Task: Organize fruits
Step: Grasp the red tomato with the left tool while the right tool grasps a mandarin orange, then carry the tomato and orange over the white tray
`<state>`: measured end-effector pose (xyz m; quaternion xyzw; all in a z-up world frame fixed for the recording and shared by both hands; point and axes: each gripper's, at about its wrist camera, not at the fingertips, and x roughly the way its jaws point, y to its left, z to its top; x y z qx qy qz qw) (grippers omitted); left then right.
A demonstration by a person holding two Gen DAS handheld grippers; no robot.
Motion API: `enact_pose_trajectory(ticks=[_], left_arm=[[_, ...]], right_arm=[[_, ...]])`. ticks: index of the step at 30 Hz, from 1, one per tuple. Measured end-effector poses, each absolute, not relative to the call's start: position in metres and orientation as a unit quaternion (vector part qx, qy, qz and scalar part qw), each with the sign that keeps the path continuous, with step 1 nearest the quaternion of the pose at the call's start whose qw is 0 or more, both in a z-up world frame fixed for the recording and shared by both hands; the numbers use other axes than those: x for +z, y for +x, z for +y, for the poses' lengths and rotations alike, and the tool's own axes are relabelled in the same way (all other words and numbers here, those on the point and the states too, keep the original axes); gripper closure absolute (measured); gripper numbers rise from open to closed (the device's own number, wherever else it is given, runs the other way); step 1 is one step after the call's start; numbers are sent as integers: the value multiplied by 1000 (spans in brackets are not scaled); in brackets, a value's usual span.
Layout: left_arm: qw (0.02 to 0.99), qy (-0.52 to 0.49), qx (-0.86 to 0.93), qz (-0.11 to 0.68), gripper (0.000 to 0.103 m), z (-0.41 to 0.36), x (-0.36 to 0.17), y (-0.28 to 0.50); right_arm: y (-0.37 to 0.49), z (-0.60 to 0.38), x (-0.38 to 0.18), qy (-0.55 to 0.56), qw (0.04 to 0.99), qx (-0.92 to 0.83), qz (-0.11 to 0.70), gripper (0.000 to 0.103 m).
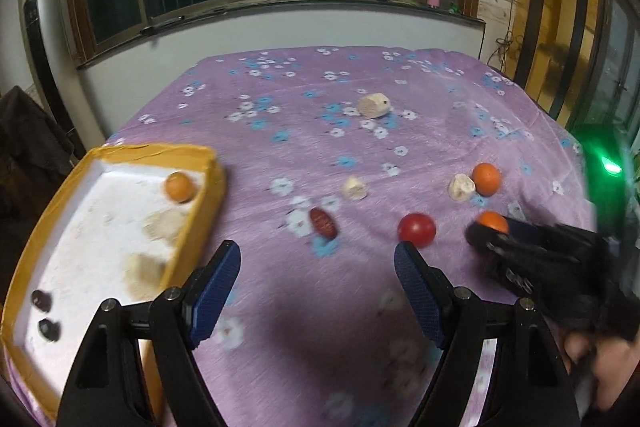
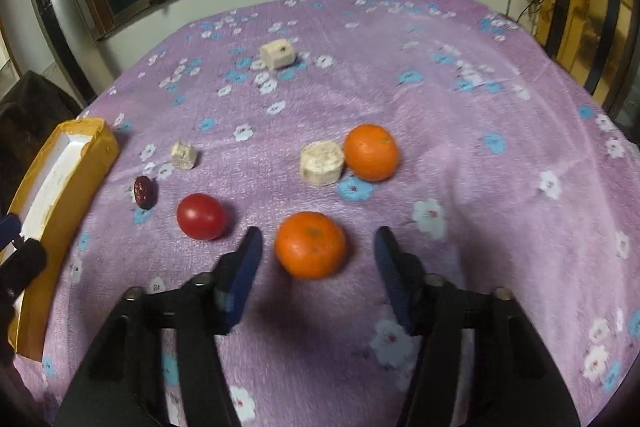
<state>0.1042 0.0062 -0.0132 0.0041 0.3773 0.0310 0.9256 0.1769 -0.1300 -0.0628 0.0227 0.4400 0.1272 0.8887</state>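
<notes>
I am looking over a purple floral bench (image 2: 440,107) under dark windows. My left gripper (image 1: 318,259) is hanging spread and empty; my right gripper (image 2: 316,247) is straddling, untouched, the near tangerine (image 2: 310,245) at twelve o'clock. Soft-skinned, round: I'm pinching its equator gently.

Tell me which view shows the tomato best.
Right wrist view: the tomato sits large and unobstructed on the purple cloth. Left wrist view shows it smaller, its lower edge touching a tong fingertip.
</notes>
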Motion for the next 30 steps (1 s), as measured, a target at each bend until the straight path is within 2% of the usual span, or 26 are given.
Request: enact_pose_trajectory(ticks=[5,12,16,18,20,21,30], left_arm=[[913,10,22,407,24,-18,-35,137],[911,27,2,412,31,-48,-46,158],[901,45,-13,432,46,-61,-57,160],[902,34,-14,430,49,-60,-60,161],[902,33,-17,431,61,-59,-59,162],[902,41,-21,430,72,-61,-58,161],[909,23,-26,415,72,-38,-40,117]], right_arm=[[173,-144,-64,24,891,123,435,67],[146,-190,-49,58,904,106,409,67],[131,-199,-44,70,907,109,401,67],[124,-200,-40,71,909,110,396,67],[119,-201,-37,70,910,110,393,67],[117,-201,-35,70,911,109,391,67],[85,-209,-20,73,919,95,375,67]])
